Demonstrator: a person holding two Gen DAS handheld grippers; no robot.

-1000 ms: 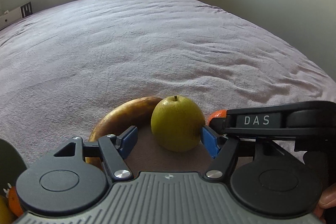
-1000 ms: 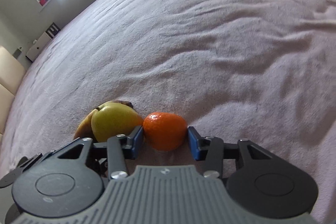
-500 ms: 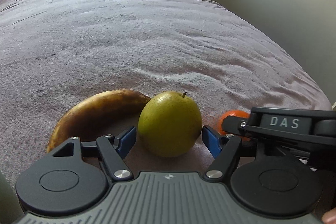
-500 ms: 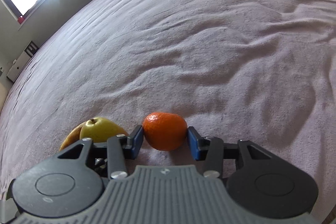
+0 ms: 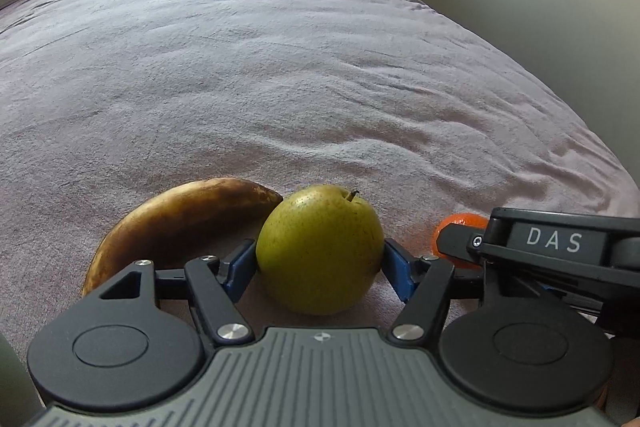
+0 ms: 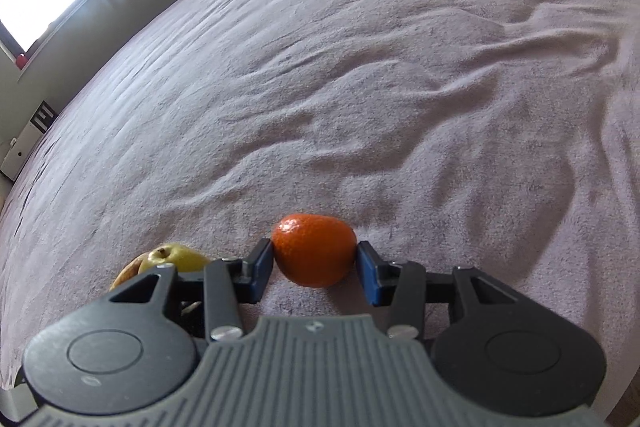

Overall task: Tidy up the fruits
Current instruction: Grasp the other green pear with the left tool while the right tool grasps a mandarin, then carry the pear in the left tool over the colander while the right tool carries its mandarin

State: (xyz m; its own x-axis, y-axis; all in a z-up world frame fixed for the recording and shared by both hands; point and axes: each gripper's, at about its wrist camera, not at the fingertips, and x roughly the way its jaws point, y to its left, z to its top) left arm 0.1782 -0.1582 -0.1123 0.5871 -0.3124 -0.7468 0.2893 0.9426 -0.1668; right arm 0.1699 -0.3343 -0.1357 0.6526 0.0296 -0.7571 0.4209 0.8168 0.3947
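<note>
Now, from the left wrist camera, the left gripper [image 5: 320, 263] has its two blue pads on either side of a green pear [image 5: 320, 249] on the bed cover [image 5: 304, 75]. A second ago a gap showed beside the pear on the left; the fingers are closing now and both pads [image 5: 240, 269] look to touch its sides, so I judge the grasp is about made. The pear stands upright, stem [image 5: 353, 194] up and tipped slightly to the right in the picture. A browned banana [image 5: 176, 223] lies just beyond and to the left, its tip touching the pear or very near it; its long axis curves from the lower left up toward the pear. The view has also swung, so more of the banana shows than before. At the right, the right gripper's black body partly covers a tangerine [image 5: 456, 227].

From the right wrist camera, the right gripper [image 6: 315, 269] pinches the tangerine between its pads, as it did a second ago. The fruit sits with its wider axis across the fingers. The pear and a sliver of banana peek out at the lower left, farther from the tangerine than before. With both fruits gripped, each can probably be carried to its place.
</note>
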